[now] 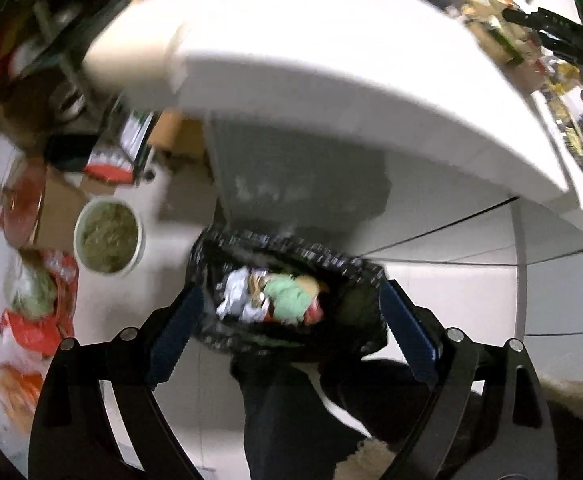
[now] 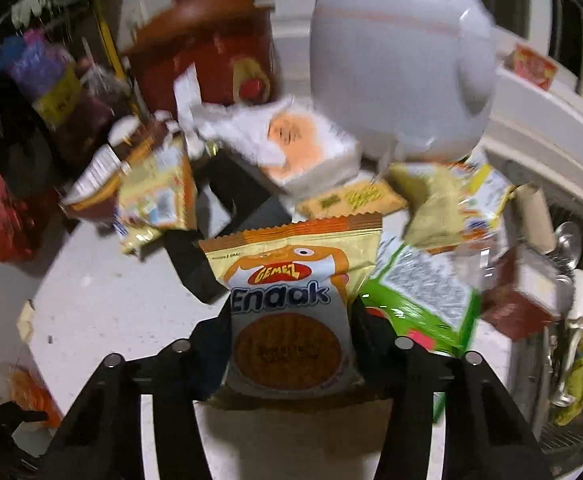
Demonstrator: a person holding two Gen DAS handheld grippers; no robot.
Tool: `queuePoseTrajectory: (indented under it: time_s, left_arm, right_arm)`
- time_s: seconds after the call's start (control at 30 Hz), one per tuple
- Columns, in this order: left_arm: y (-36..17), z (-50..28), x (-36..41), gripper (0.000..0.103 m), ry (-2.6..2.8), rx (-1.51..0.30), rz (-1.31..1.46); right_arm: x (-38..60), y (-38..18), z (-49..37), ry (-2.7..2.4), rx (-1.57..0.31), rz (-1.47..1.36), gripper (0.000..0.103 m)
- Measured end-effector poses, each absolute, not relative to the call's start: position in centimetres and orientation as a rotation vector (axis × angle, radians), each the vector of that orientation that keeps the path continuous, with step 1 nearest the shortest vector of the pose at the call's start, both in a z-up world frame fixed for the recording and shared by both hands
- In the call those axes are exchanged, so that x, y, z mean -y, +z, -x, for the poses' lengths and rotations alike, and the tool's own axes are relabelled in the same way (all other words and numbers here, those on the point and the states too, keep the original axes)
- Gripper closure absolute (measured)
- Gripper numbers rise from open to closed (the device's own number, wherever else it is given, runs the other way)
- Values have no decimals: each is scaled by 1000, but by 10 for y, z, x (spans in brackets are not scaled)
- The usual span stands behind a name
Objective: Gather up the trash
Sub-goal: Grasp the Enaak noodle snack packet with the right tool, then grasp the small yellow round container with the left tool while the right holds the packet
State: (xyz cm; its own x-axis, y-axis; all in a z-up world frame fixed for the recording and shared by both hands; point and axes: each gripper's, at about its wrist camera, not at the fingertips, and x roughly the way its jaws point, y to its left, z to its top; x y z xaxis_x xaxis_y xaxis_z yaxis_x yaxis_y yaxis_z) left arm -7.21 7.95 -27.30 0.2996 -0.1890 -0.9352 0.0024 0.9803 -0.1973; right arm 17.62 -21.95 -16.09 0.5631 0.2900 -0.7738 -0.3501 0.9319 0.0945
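Note:
In the left wrist view, my left gripper (image 1: 287, 300) is open above a black-lined trash bin (image 1: 291, 312) on the floor. The bin holds crumpled paper, a green wad and wrappers. Nothing is between the blue pads (image 1: 407, 332). In the right wrist view, my right gripper (image 2: 291, 304) is shut on an orange and white Gemez Enaak snack packet (image 2: 291, 320), held upright over the white counter (image 2: 103, 312). More wrappers lie behind it: a green packet (image 2: 423, 300) and yellow packets (image 2: 159, 196). The right gripper also shows far off in the left wrist view (image 1: 547, 28).
A white counter slab (image 1: 331, 60) overhangs the bin. A bowl of green matter (image 1: 109, 236) and red bags (image 1: 35, 320) lie on the floor at left. On the counter stand a white rice cooker (image 2: 403, 68), a red pot (image 2: 207, 52), a black box (image 2: 227, 216) and a utensil rack (image 2: 571, 288).

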Motion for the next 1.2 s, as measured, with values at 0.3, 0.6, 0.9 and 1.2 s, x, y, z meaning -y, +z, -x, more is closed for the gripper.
queuePoseTrajectory:
  time_s: [0.3,0.6,0.9,1.2]
  left_arm:
    - [-181,-27,24,16,-400,-1083,173]
    - [-201,-143,127,16,-205,-1151,196]
    - [-218,-174,149,16,-52,-1161,153]
    - [-210,-159,135,56,-121,-1118,144]
  right_arm:
    - [291,-89,-82,352,-722,-112,52]
    - [351,-88,-27,277,-687,-228,51]
    - [386,-105,-15,249,-698,-287,50]
    - [385,-111,-24,289,-701,-320,50]
